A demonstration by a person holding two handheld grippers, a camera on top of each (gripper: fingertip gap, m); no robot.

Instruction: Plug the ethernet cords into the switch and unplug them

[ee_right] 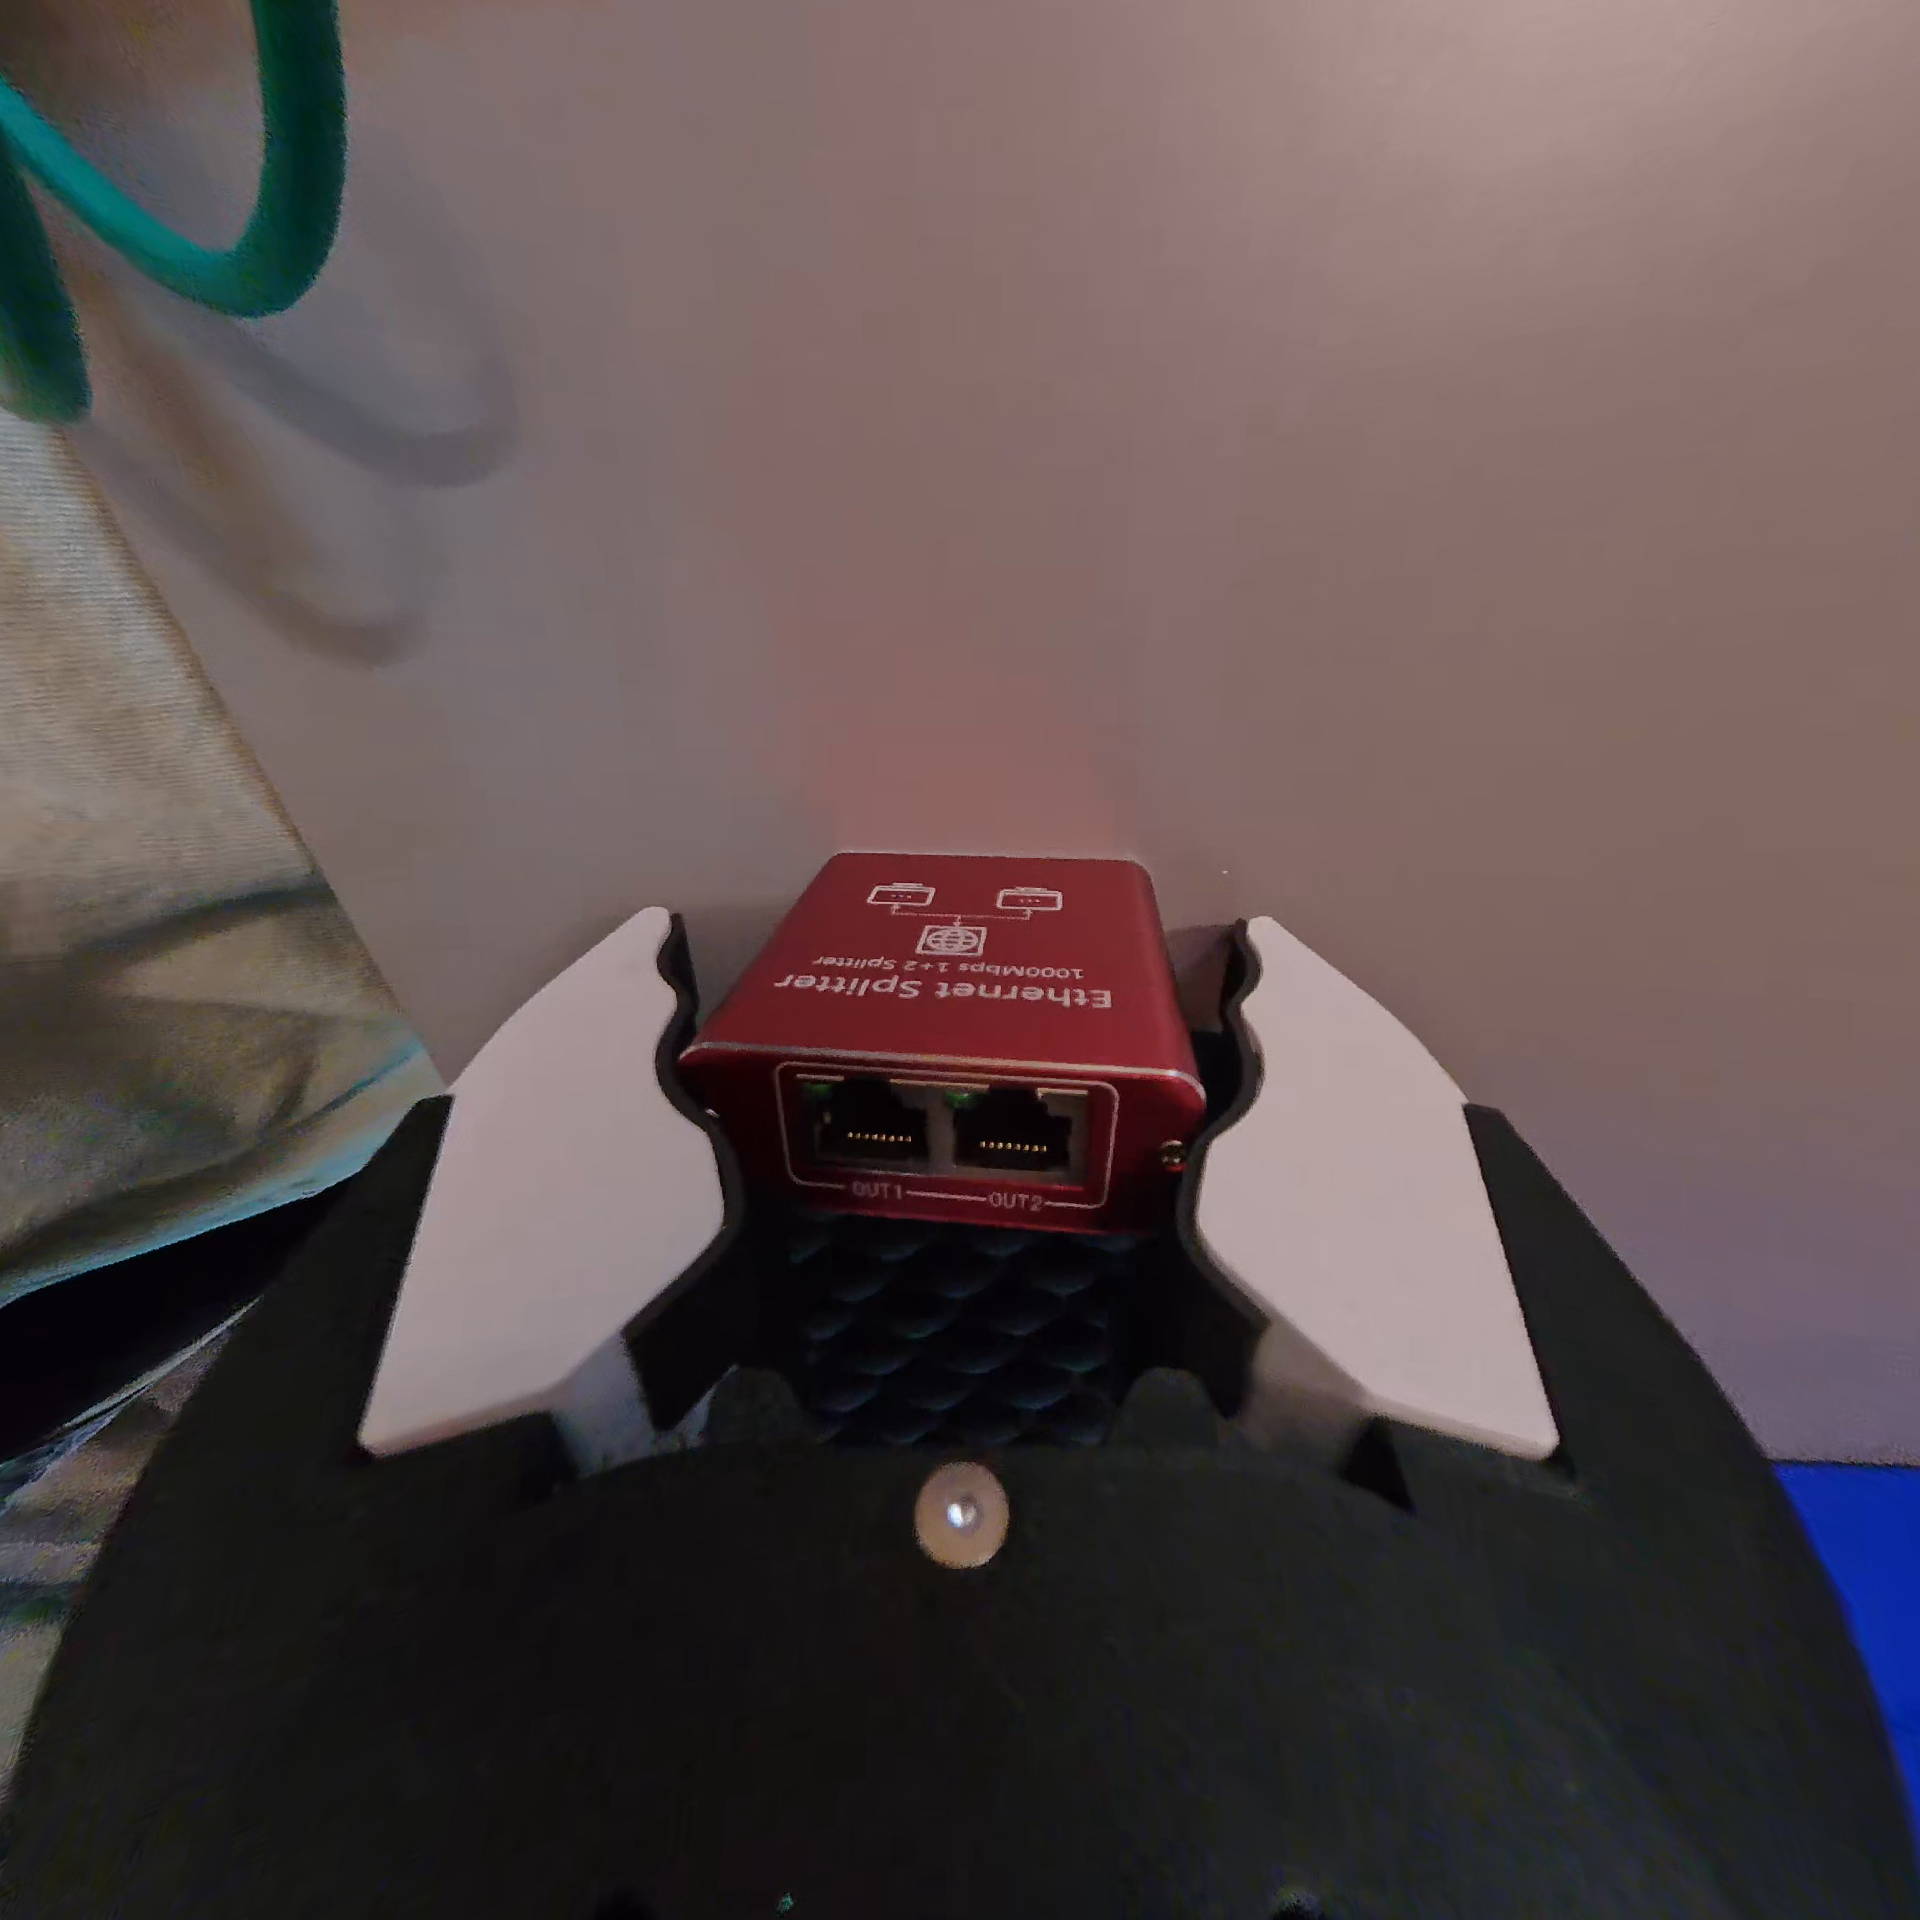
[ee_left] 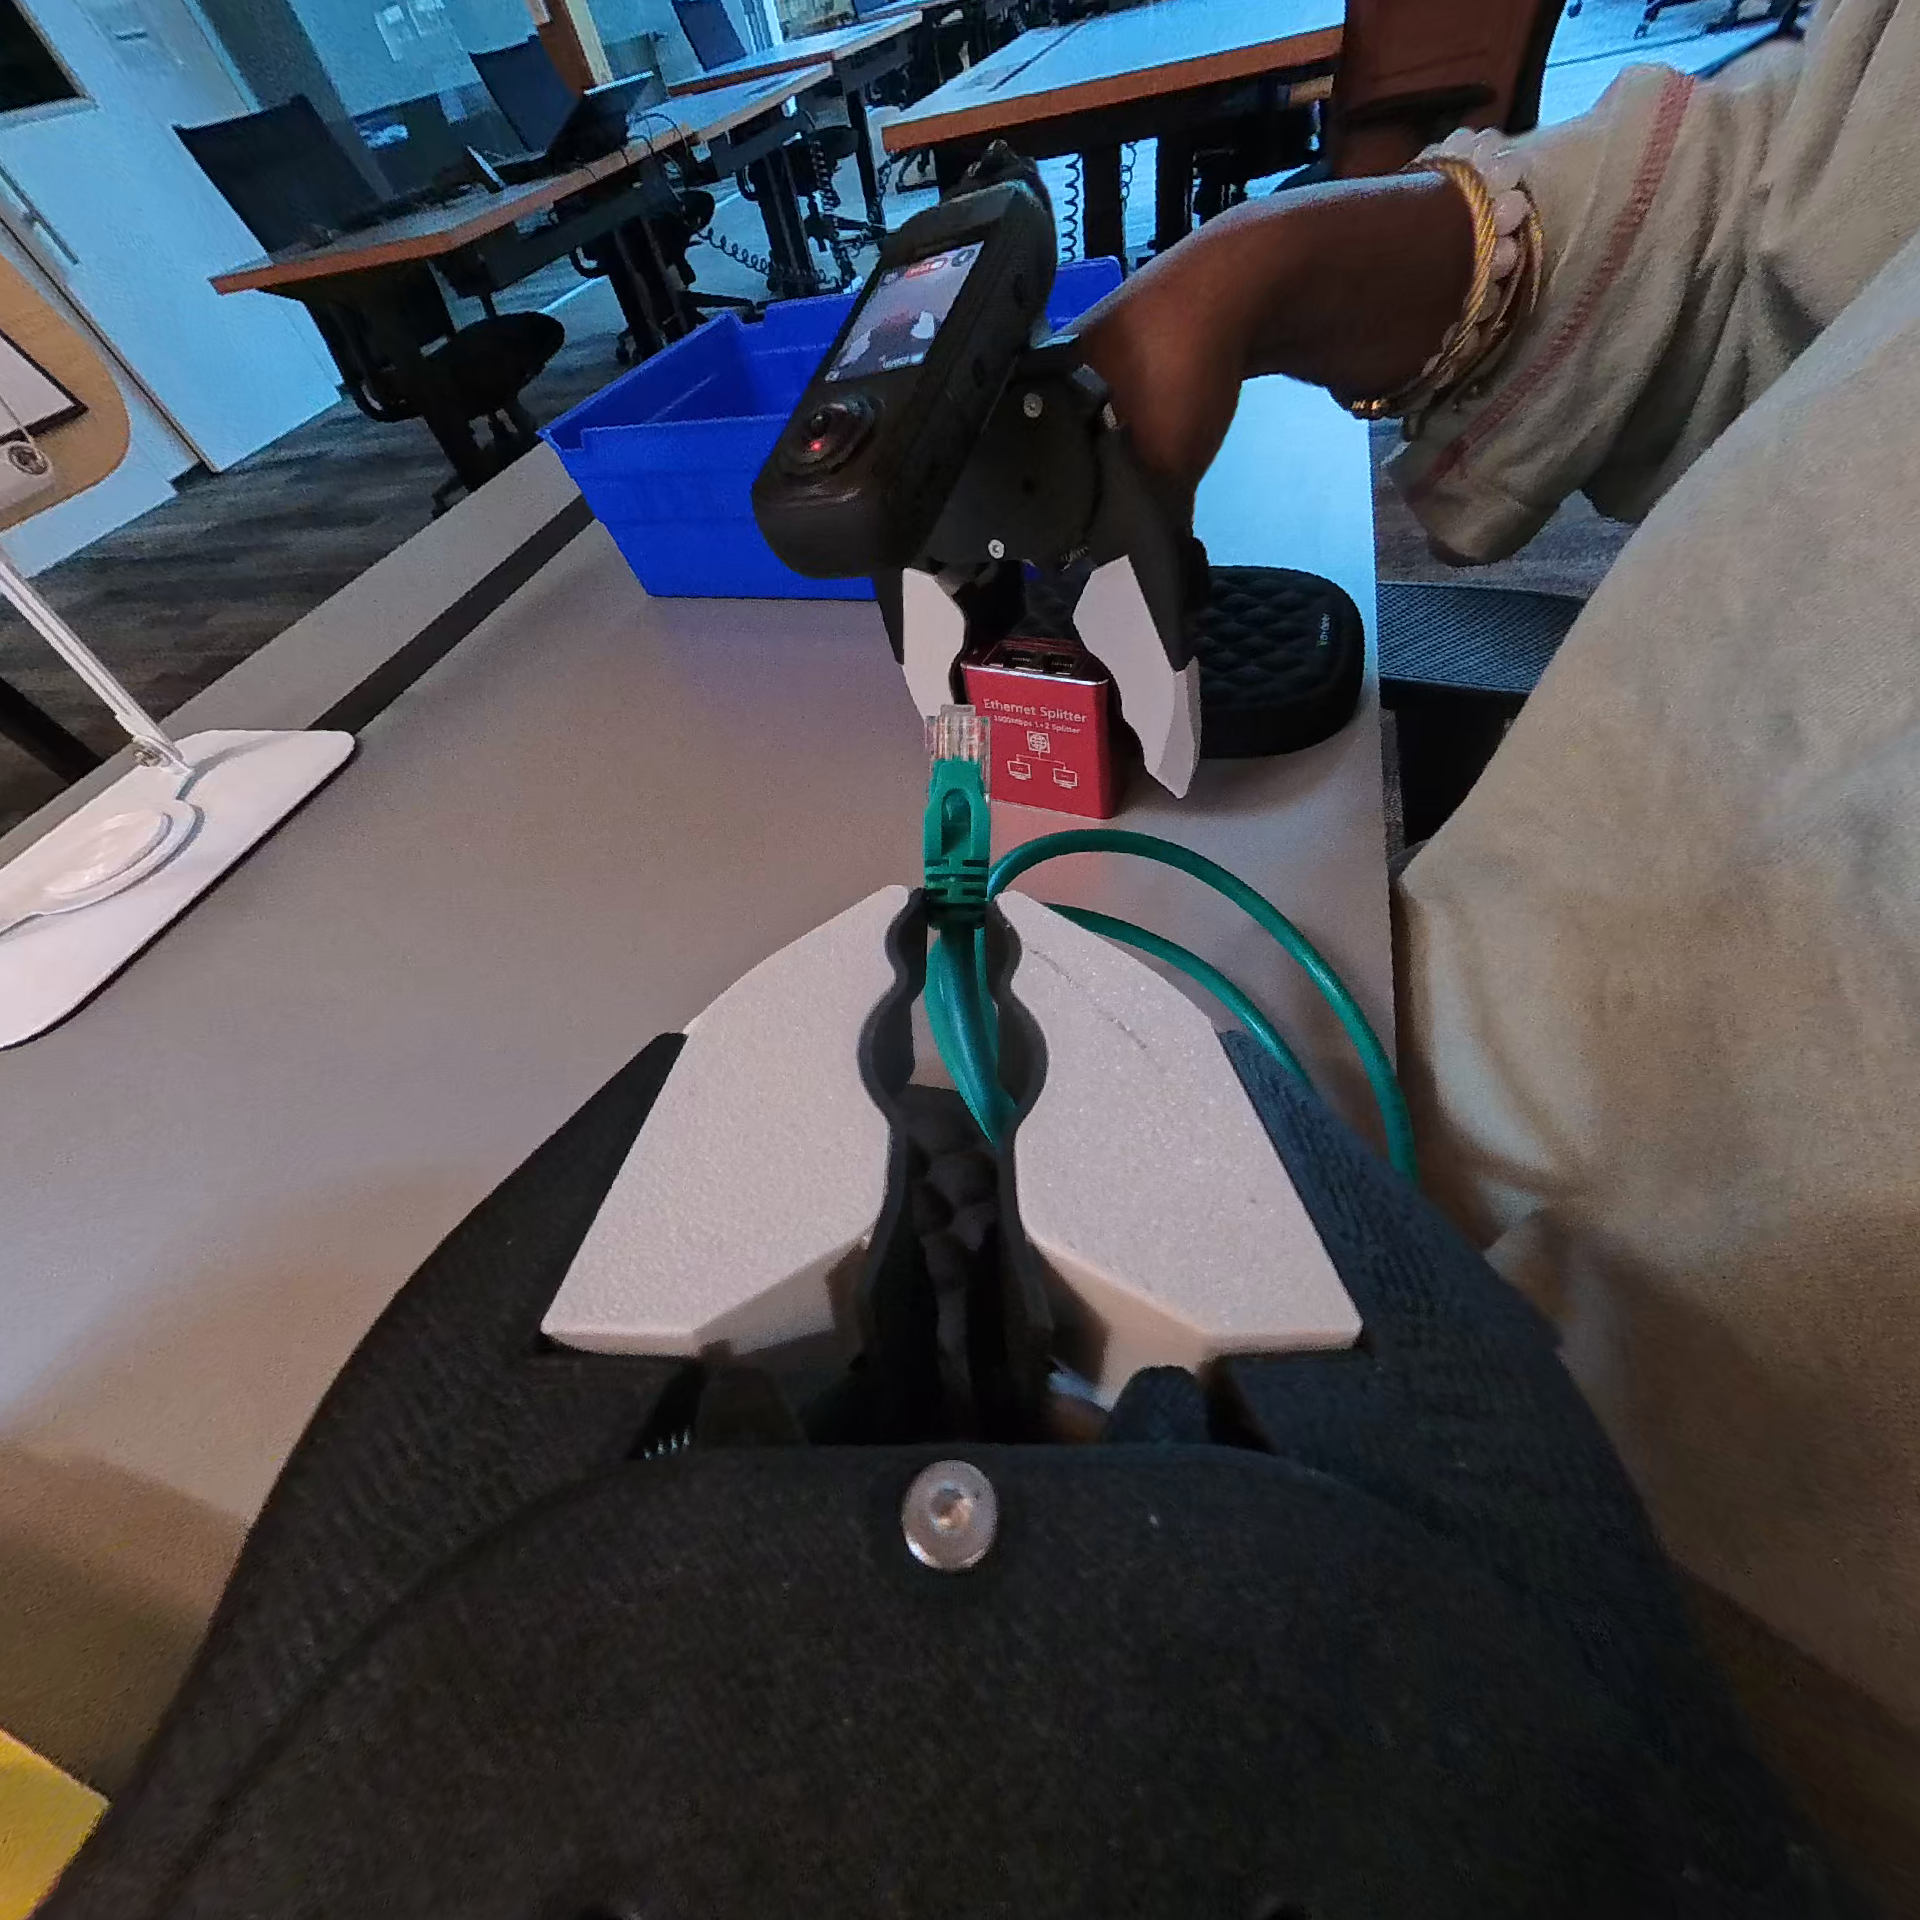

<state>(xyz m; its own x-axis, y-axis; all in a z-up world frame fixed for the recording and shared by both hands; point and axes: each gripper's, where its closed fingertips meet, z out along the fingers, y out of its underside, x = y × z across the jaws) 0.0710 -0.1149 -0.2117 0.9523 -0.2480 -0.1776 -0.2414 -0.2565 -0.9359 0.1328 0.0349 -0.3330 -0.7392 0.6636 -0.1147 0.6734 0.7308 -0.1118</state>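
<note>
While the grey surface [ee_left: 436,831] carries a blue bin [ee_left: 675,478] at its far side and a black quilted pad [ee_left: 1278,655] near its right edge, the right tool [ee_right: 961,997] stands spread apart astride the red switch [ee_right: 935,1029], neither finger clearly touching it. Both ports face the camera, empty. Clamped together, the left tool [ee_left: 951,914] grips the green ethernet cord [ee_left: 961,821], its clear plug just short of the switch.

Grey table [ee_left: 644,727]: switch [ee_left: 1044,743], bin [ee_left: 686,468].
</note>
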